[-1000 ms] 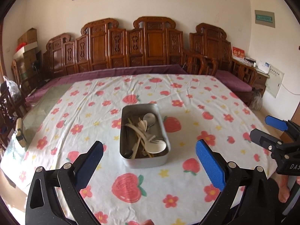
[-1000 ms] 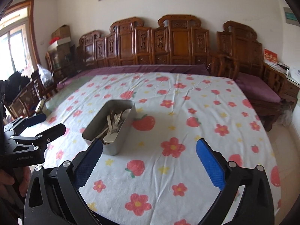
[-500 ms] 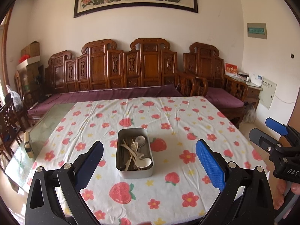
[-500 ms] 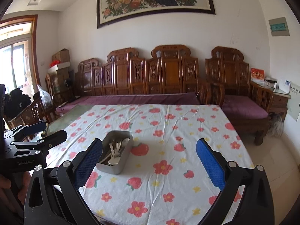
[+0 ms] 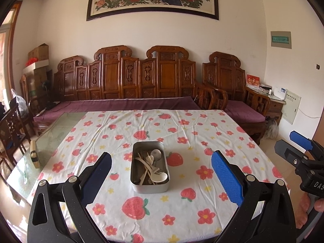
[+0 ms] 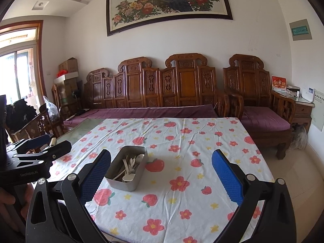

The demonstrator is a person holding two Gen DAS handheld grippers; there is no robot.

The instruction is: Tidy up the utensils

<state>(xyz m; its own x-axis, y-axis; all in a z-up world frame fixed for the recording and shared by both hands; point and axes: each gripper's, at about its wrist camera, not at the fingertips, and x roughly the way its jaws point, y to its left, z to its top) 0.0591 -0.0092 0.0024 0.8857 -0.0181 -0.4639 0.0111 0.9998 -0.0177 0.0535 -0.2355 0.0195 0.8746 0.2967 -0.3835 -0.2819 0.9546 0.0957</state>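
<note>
A grey metal tin [image 5: 149,188] stands on the flowered tablecloth [image 5: 182,206], near the front middle. It holds several pale spoons and forks [image 5: 150,166] in a loose pile. The tin also shows in the right wrist view [image 6: 121,183], left of centre. My left gripper [image 5: 161,178] is open and empty, held back from the table's front edge, in line with the tin. My right gripper [image 6: 161,178] is open and empty, to the right of the tin and well back from it. Each gripper shows at the edge of the other's view.
The cloth leaves a strip of glass table top [image 5: 54,135] bare on the left, with a small block [image 5: 34,155] on it. A carved wooden bench [image 5: 141,81] with purple cushions runs behind the table. Wooden chairs [image 5: 10,125] stand at the left.
Both grippers have pulled back and tilted up, so the tin and table look smaller and farther off and the wall painting has come into view. Both stay open and empty.
</note>
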